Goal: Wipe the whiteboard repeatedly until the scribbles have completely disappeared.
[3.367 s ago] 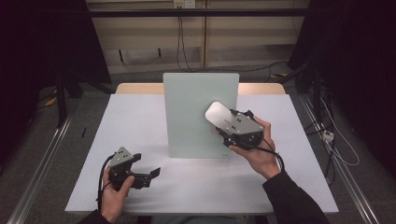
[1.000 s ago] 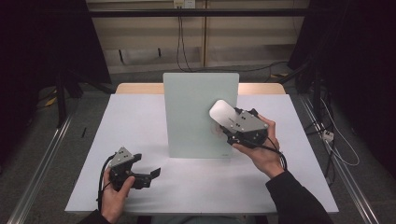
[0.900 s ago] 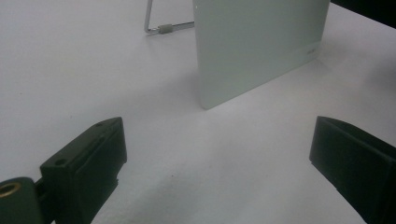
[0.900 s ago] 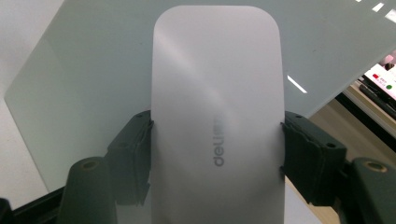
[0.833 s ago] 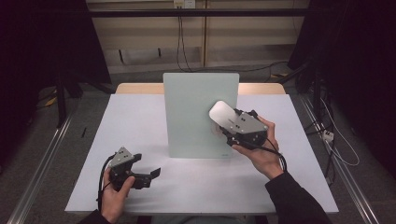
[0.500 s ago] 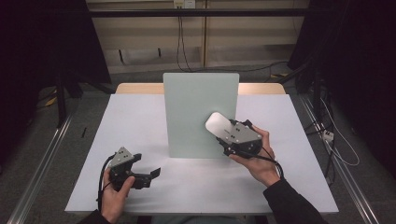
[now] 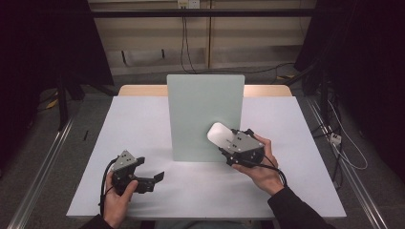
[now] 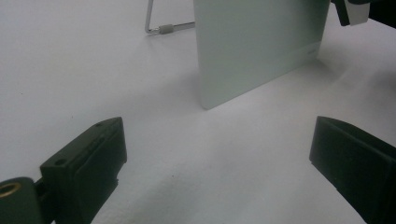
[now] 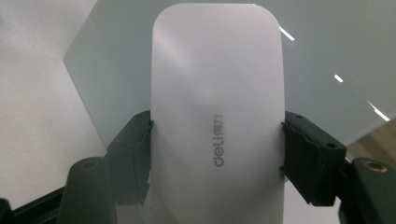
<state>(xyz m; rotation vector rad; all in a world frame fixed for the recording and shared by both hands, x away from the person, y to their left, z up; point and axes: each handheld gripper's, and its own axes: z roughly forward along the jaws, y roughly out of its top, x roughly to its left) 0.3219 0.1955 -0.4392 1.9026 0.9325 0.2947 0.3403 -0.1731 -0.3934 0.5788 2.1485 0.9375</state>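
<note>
The white table (image 7: 143,124) carries a pale green board (image 7: 205,117) that stands upright near its middle, propped by a wire stand (image 8: 156,25) behind it. The right gripper (image 7: 224,143) is at the board's lower right corner, clenched on a white eraser (image 7: 218,134), a flat rounded slab marked "deli". Its pads press the slab's two long edges, so the long axis runs straight out from the jaws toward the board. In the right gripper view the eraser (image 9: 217,107) has the green face close ahead of its free end; I cannot tell whether it touches.

The left gripper (image 7: 152,180) rests low on the table, well apart from the board, jaws spread wide with nothing between them.

The right hand is much the nearer, so the wipe looks to be its job: the coming move turns on laying the eraser's broad face flat on the board.
</note>
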